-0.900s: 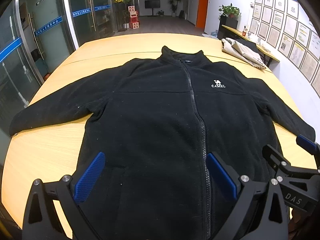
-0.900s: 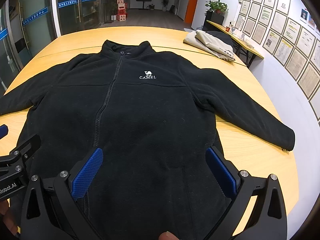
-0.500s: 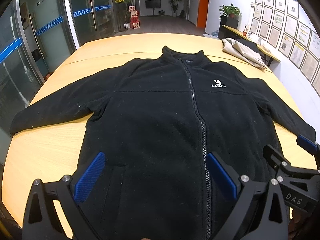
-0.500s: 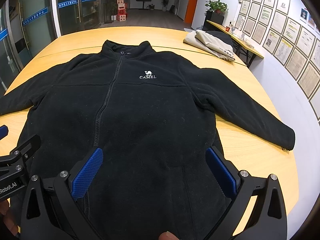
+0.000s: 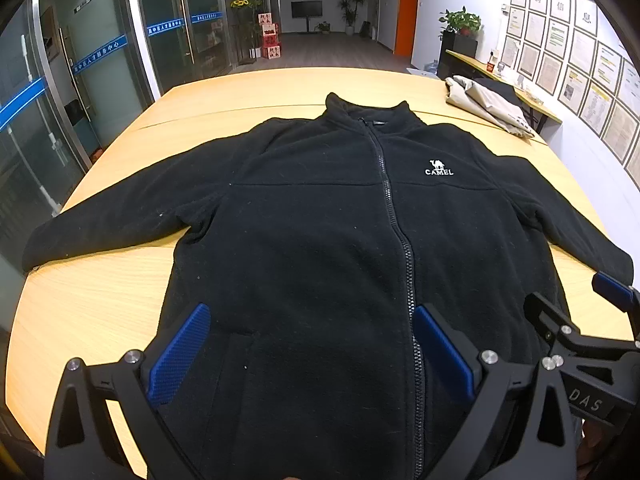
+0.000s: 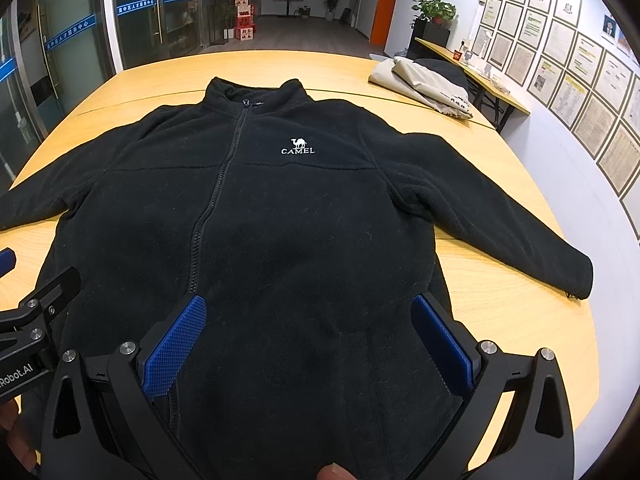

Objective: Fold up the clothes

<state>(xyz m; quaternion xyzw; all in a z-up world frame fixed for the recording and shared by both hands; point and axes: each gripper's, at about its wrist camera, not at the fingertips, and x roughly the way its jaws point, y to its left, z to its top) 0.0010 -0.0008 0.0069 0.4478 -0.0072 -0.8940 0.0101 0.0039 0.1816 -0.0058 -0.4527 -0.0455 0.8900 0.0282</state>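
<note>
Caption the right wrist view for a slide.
Open right gripper poised over the hem of a zipped black fleece jacket spread flat on a light wooden table, sleeves out.

Left gripper (image 5: 310,350): jaws spread wide, level, nothing held. Right gripper (image 6: 316,340): same, side by side with left.

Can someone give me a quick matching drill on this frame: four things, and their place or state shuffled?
Things:
1. black jacket
2. beige garment
3. potted plant
4. left hand-held gripper

Place or state:
A. bunched at the table's far right corner
B. open, low over the jacket's hem
C. spread flat, zipped, sleeves out
D. on a dark cabinet by the right wall

Pairs: 1-C, 2-A, 3-D, 4-B
</note>
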